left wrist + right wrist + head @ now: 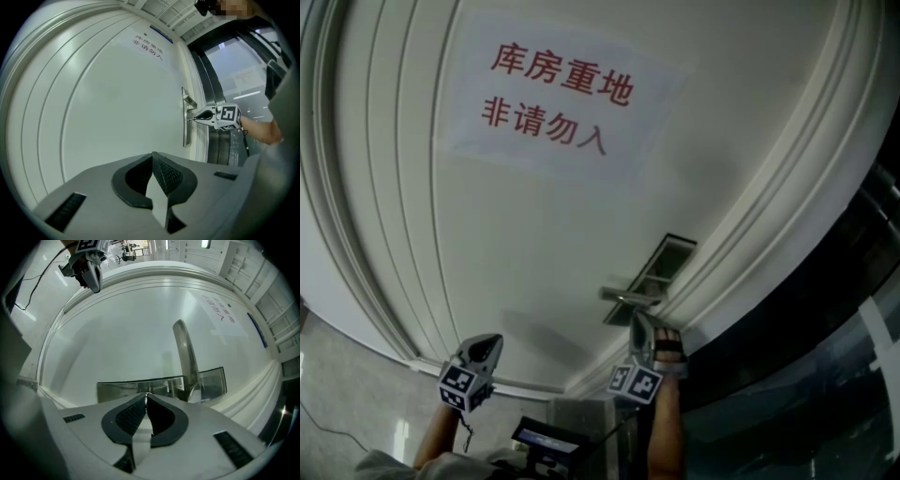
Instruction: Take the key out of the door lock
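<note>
My right claw (146, 395) pinches the key (190, 119), its shaft in line with the jaws into the lock plate (117, 387) — left claw (153, 155) shut, empty, well apart.

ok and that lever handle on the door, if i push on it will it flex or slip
The lever handle looks like polished metal, so probably stiff, not bendy. Its glossy face may let a grip slide. It joins the lock plate at one end only, so a push on the free end would likely swing it.

Dim indoor light, soft shadows, fisheye distortion
</note>
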A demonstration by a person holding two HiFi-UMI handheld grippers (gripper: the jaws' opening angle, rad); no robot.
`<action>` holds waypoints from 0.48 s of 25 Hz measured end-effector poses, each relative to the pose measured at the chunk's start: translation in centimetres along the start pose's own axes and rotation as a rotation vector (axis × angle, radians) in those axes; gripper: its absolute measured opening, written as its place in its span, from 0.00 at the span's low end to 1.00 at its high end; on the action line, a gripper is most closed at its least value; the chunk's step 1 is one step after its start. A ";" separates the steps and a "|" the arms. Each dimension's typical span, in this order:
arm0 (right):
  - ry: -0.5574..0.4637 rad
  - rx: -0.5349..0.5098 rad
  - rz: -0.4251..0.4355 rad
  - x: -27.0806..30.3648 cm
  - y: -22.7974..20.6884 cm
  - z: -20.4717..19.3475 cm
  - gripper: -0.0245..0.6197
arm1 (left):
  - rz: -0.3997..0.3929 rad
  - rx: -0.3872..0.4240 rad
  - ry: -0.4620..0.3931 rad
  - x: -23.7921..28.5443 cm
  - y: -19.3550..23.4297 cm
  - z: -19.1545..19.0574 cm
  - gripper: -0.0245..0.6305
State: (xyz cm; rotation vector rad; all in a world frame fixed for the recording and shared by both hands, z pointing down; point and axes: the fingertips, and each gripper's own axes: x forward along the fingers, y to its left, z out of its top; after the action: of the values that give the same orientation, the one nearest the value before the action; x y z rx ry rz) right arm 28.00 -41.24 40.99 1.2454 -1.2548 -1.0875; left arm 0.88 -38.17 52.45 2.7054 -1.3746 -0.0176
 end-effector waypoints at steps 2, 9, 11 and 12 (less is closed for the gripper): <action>-0.001 0.003 -0.006 -0.1 -0.1 0.1 0.07 | 0.001 -0.003 0.001 -0.1 0.1 -0.1 0.05; 0.003 -0.008 -0.007 -0.2 -0.1 0.0 0.07 | -0.009 0.002 -0.001 0.1 -0.1 0.0 0.05; 0.005 -0.010 -0.006 -0.3 -0.1 0.0 0.07 | -0.011 0.001 0.001 0.0 -0.3 -0.1 0.05; 0.003 -0.011 -0.010 -0.4 -0.1 0.0 0.07 | -0.011 0.003 0.002 0.0 -0.3 -0.1 0.05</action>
State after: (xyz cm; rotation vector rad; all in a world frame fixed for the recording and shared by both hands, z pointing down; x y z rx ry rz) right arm 28.01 -40.85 40.83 1.2456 -1.2405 -1.0975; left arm 1.11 -37.98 52.50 2.7146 -1.3599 -0.0146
